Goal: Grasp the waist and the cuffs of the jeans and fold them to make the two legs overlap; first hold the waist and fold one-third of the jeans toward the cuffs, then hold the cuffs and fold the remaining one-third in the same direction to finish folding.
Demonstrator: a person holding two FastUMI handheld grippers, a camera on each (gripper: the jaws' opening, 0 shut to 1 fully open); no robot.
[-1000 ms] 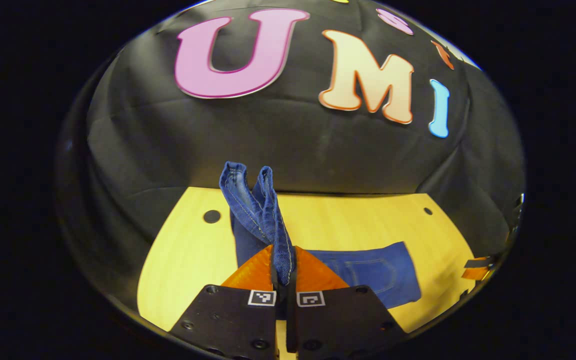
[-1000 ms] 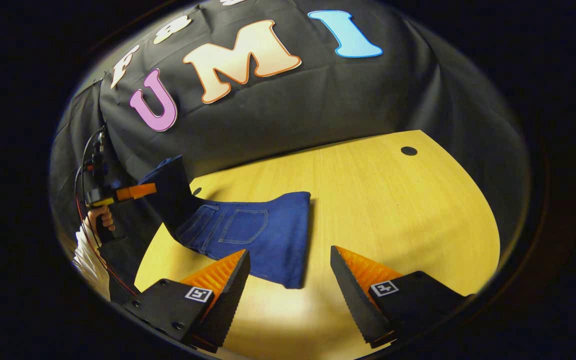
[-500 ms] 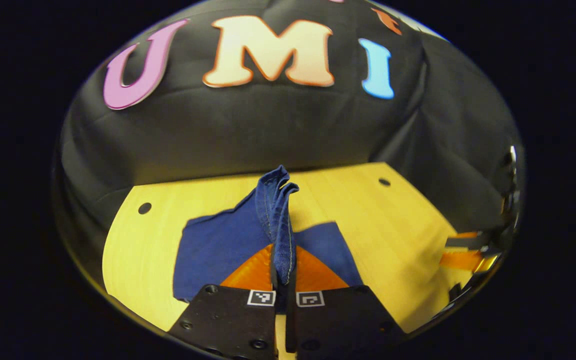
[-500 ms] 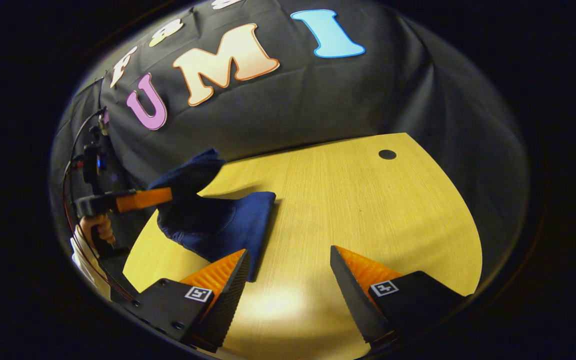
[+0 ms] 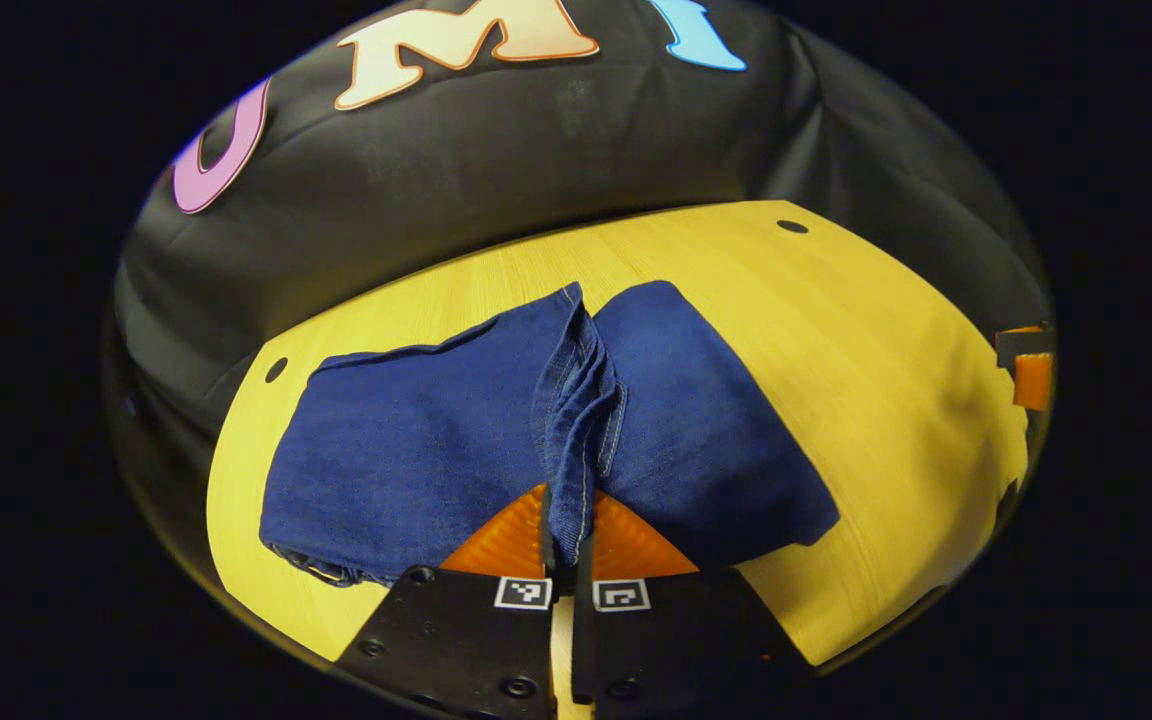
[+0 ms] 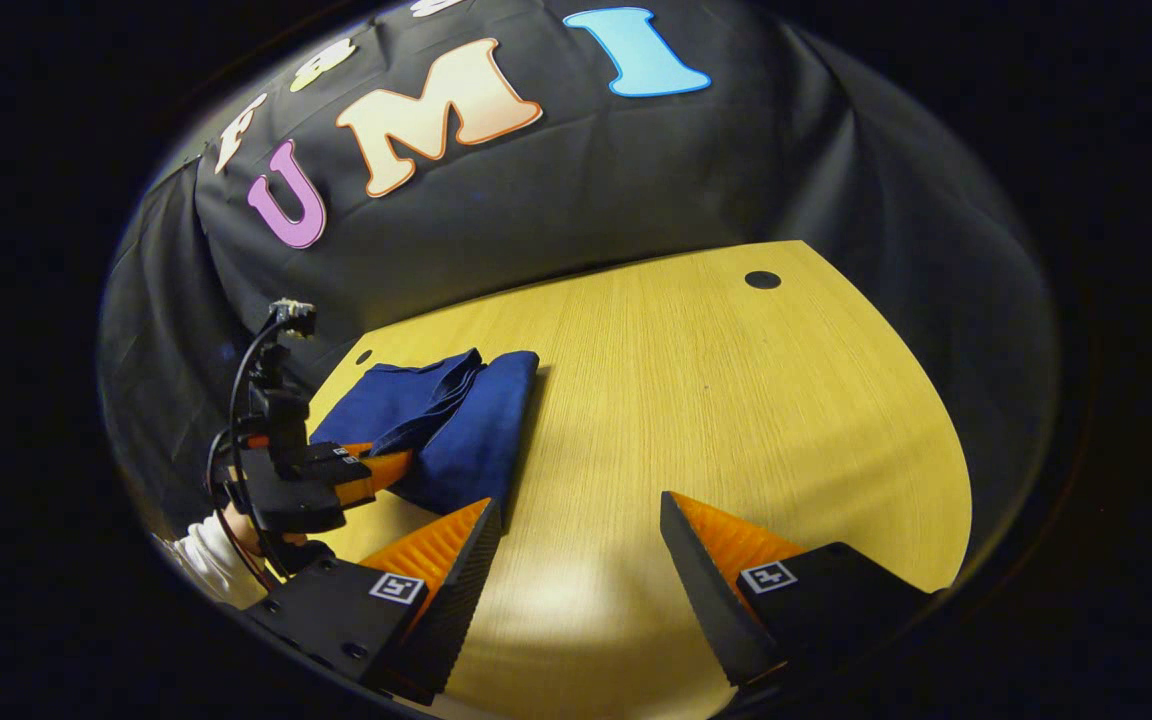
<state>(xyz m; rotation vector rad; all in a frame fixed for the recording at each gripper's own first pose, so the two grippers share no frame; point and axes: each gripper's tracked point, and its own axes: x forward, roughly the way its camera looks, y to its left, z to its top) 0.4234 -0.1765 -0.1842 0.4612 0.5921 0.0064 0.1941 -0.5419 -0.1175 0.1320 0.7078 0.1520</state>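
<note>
Denim, thick and limp, makes up the jeans (image 5: 416, 450), which lie as a folded bundle on the wooden counter (image 5: 836, 330), toward its left side in the right gripper view. The left hand-held gripper (image 5: 564, 545) is pinched tight on a stitched hem, a cuff by the look of it, that rises from the middle of the bundle, its fingers (image 5: 496, 540) pressing the cloth from both sides. From the right gripper view, that same hand-held gripper (image 6: 376, 470) sits low at the near edge of the bundle, with a sleeve (image 6: 211, 555) behind it.

The right hand-held gripper (image 6: 576, 560) stands wide apart over bare wood, holding nothing.

Such cloth is probably heavy enough to stay put once laid, yet soft enough to sag and bunch, so the doubled hem is the firm place to grip. The counter's far and right stretches lie open; the bundle's left end sits close to the counter's left edge, near a small hole (image 5: 276, 370).
</note>
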